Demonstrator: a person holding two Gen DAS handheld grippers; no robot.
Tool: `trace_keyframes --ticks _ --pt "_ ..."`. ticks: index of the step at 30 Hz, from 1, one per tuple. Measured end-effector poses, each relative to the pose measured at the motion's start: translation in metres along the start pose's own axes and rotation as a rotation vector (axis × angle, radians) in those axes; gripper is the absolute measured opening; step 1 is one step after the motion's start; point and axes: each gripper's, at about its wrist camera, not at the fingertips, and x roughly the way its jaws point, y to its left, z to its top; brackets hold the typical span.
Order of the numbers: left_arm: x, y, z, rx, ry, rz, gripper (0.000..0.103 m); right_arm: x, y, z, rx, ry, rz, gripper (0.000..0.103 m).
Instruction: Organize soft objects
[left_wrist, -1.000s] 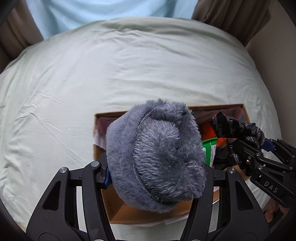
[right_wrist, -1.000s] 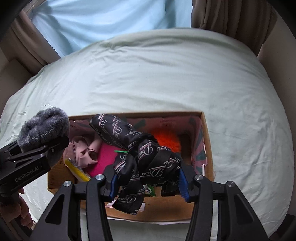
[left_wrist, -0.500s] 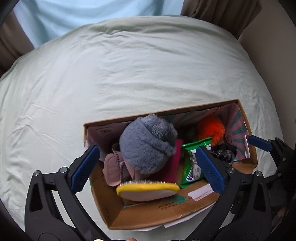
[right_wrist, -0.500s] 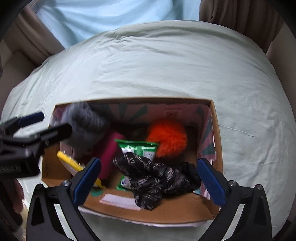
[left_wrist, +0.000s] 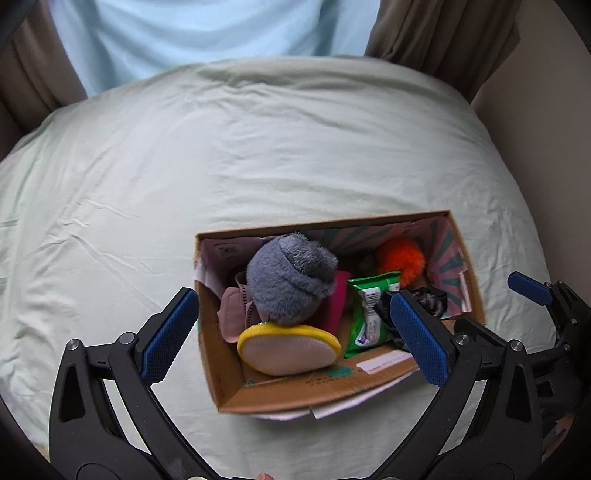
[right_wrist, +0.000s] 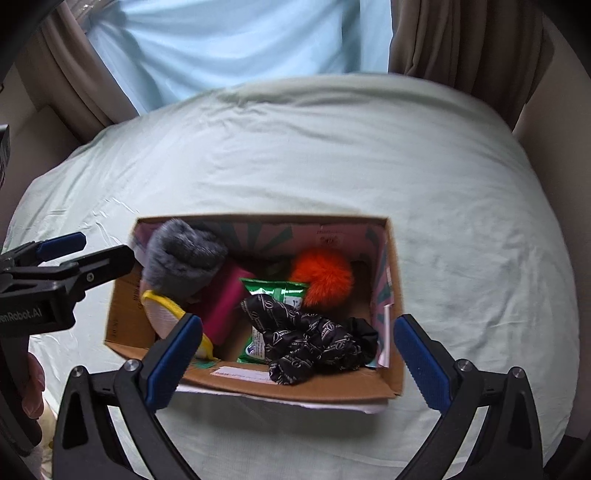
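An open cardboard box (left_wrist: 258, 400) (right_wrist: 125, 317) stands on the bed. Inside lie a grey fluffy hat (left_wrist: 290, 282) (right_wrist: 183, 260), an orange pompom (left_wrist: 402, 258) (right_wrist: 321, 275), a black patterned scarf (right_wrist: 306, 341) (left_wrist: 428, 301), a green wipes pack (left_wrist: 367, 314) (right_wrist: 275, 290), a magenta item (right_wrist: 221, 308), a pink piece (left_wrist: 231, 314) and a yellow-rimmed brush (left_wrist: 288, 347) (right_wrist: 162, 314). My left gripper (left_wrist: 291, 338) hangs open above the box's left half, holding nothing. My right gripper (right_wrist: 291, 360) hangs open above the scarf, apart from it.
The pale green bedsheet (left_wrist: 258, 147) (right_wrist: 369, 155) spreads all around the box. Brown curtains (left_wrist: 443, 37) (right_wrist: 461, 37) and a light blue drape (right_wrist: 240, 37) hang behind the bed. A beige wall (left_wrist: 546, 129) borders the right side.
Both grippers opened wide and let go: the grey hat dropped into the box's left part, the scarf into its front right. Both grippers then rose away from the box.
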Motion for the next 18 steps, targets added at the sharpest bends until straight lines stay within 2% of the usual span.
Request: trace_keyframes --ticks 10,16,18 --pt "-0.111 -0.013 -0.006 -0.068 -0.126 0.027 0.103 -0.115 0.002 0.020 -0.024 -0.153 0.027 0.103" --pt "-0.199 -0.029 -0.011 -0.122 -0.255 0.052 0.103 -0.193 -0.008 0.030 -0.024 -0.247 0.059 0.103" --pt "-0.233 -0.036 -0.013 -0.122 -0.320 0.065 0.103 -0.223 -0.013 0.031 -0.018 -0.285 0.038 0.103"
